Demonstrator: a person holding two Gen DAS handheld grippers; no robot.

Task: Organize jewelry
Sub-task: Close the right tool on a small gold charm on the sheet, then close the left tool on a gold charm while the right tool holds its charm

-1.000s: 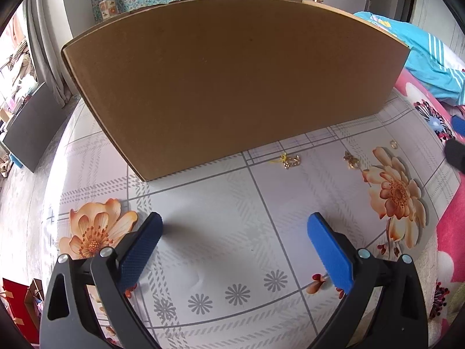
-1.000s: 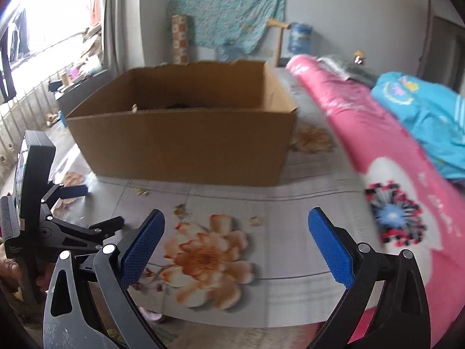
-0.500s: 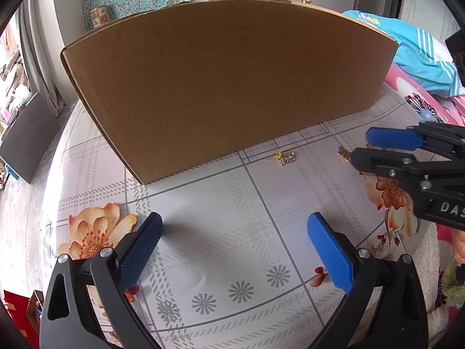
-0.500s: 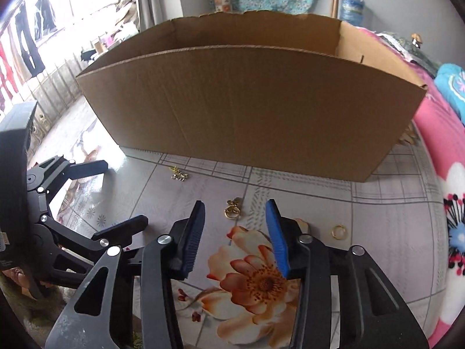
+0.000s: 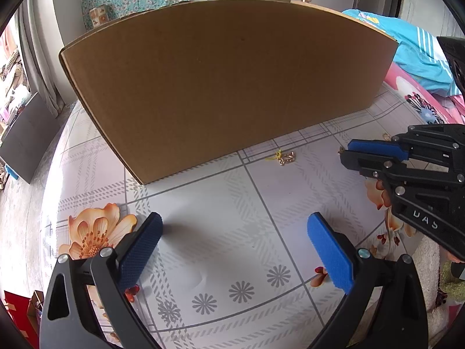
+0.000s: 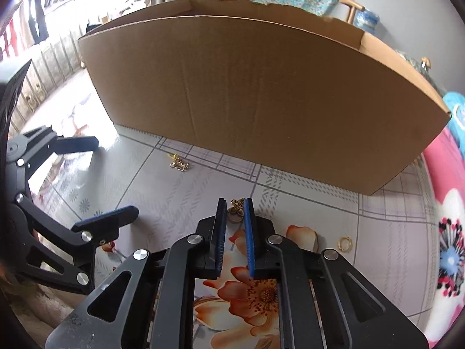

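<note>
Pinching a gold butterfly charm [image 6: 237, 206] at lower centre, my right gripper [image 6: 234, 207] is clamped; my left gripper [image 5: 232, 231] gapes wide before the cardboard box [image 5: 229, 78].

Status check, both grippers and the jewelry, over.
Right gripper shut on butterfly charm. Left gripper open, holding nothing. Gold chain piece and gold ring loose on tablecloth before cardboard box. Nothing in the way.
</note>
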